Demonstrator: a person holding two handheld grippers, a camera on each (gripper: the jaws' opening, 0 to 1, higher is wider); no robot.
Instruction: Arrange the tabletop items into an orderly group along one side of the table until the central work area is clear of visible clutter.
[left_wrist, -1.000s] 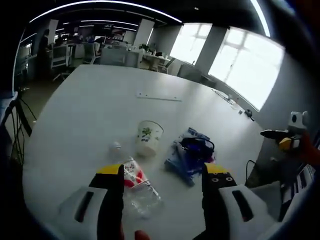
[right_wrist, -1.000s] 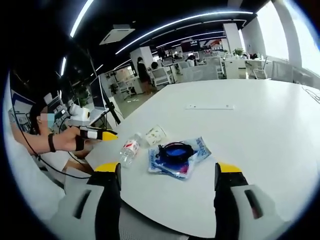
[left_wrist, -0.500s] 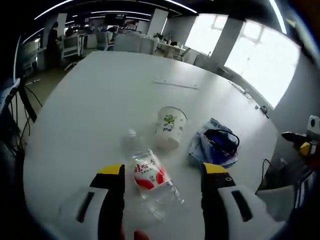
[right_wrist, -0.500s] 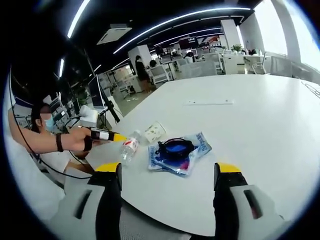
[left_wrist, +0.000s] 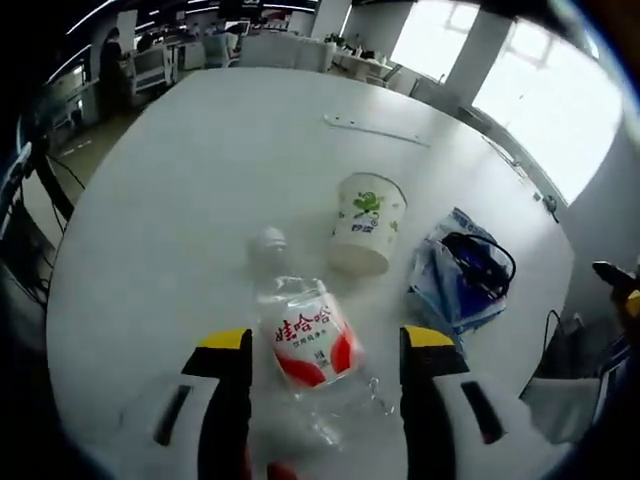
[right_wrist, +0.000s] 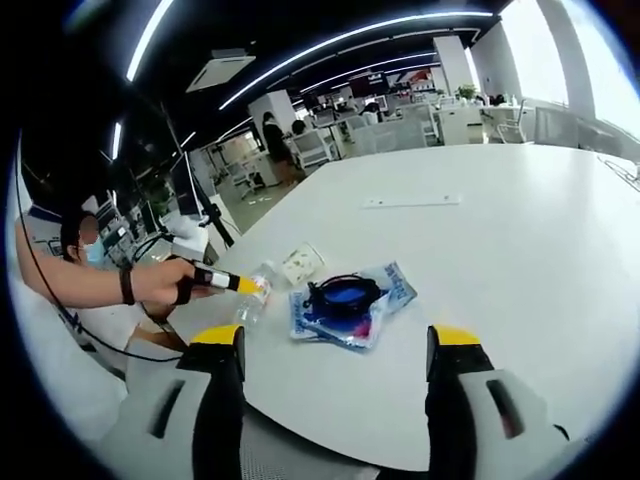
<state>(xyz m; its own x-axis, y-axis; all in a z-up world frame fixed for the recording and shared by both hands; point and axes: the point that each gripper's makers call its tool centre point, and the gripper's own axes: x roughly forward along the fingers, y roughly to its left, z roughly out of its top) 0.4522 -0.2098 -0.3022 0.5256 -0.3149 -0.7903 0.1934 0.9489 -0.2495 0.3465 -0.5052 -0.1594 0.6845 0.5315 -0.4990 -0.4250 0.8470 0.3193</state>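
A clear plastic bottle (left_wrist: 300, 335) with a red label lies on the white table (left_wrist: 170, 200), white cap pointing away. My left gripper (left_wrist: 326, 340) is open, and its yellow-tipped jaws stand on either side of the bottle's body. Just beyond lies a paper cup (left_wrist: 368, 222) on its side, with a blue bag (left_wrist: 465, 275) holding a black cable to its right. In the right gripper view, my right gripper (right_wrist: 337, 335) is open and empty near the table edge, short of the blue bag (right_wrist: 345, 303). The left gripper (right_wrist: 240, 285) there reaches the bottle (right_wrist: 252, 300) beside the cup (right_wrist: 301, 265).
A thin white strip (left_wrist: 375, 130) lies farther out on the table, also seen as the strip (right_wrist: 412, 201) in the right gripper view. A person (right_wrist: 95, 285) stands at the table's left edge. Office desks and chairs fill the background.
My left gripper has come forward and lower, so the bottle now lies between its jaws. The right gripper has barely moved.
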